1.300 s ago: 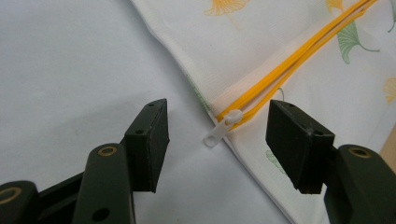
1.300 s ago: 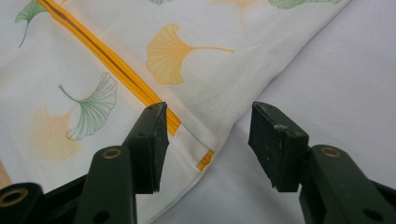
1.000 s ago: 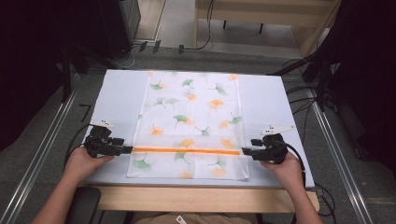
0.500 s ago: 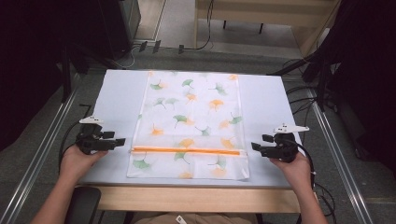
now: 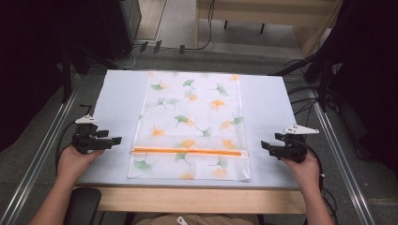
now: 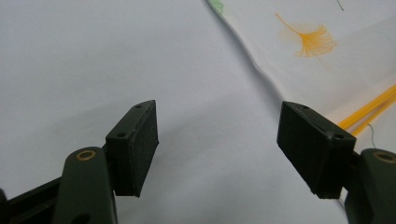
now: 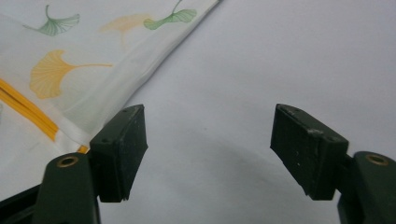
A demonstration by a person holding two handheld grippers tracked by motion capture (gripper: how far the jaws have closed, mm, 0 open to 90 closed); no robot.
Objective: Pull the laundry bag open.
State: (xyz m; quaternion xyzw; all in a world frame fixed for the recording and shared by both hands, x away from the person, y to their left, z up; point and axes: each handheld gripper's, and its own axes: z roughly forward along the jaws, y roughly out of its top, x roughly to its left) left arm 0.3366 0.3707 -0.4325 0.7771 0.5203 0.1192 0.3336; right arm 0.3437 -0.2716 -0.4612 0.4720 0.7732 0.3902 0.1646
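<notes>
A white fabric bag [image 5: 192, 126] printed with green and orange ginkgo leaves lies flat in the middle of the table, an orange zipper [image 5: 187, 152] running across it near the front. My left gripper [image 5: 116, 140] is held off the bag's left edge, open and holding nothing. My right gripper [image 5: 264, 146] is held off the bag's right edge, open as well. In the left gripper view the bag's edge [image 6: 299, 60] and zipper end [image 6: 369, 108] lie past the right jaw. In the right gripper view the bag [image 7: 93, 70] lies at the upper left, its zipper [image 7: 23, 109] behind the left jaw.
The pale table top [image 5: 117, 98] has bare strips on both sides of the bag. Metal rails [image 5: 44, 154] run along the table's left and right sides. Cables [image 5: 305, 101] lie on the floor to the right, and dark equipment [image 5: 117, 23] stands behind the table.
Both grippers have drawn outward, away from the ends of the zipper, and now stand clear of the bag's edges. The bag has stayed flat.
</notes>
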